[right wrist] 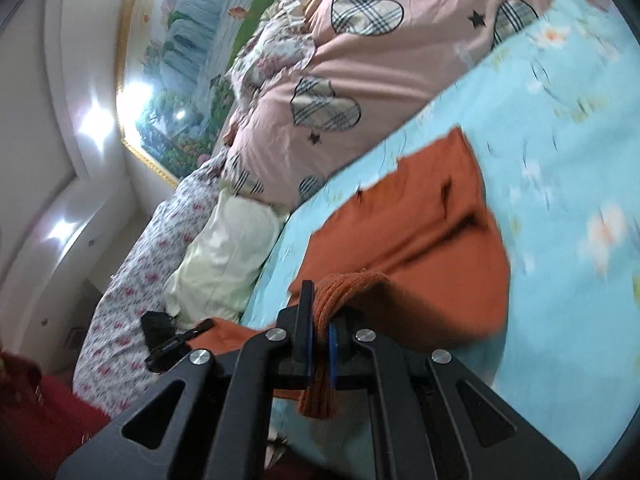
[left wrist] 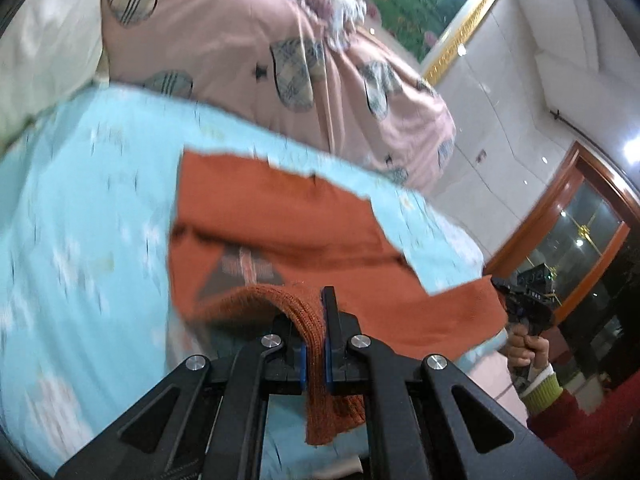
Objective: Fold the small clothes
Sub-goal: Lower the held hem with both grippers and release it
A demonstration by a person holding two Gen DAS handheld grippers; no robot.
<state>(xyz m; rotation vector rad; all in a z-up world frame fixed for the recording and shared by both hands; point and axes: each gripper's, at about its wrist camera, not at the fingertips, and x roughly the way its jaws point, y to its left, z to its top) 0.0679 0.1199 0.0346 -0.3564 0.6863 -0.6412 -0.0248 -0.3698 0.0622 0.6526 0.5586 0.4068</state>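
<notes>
The left gripper [left wrist: 316, 344] was clenched on the ribbed hem of the rust-orange knit garment [left wrist: 280, 216], and the right gripper [right wrist: 318, 344] pinched the same hem further along. The rest of the garment lay spread on the light blue bedsheet [left wrist: 80, 200], near the pink quilt [left wrist: 224, 28] along the bed's far edge. Judging by the raised hem, the first fold was under way; the next move probably called for carrying both corners evenly toward the far edge and laying them flat.
</notes>
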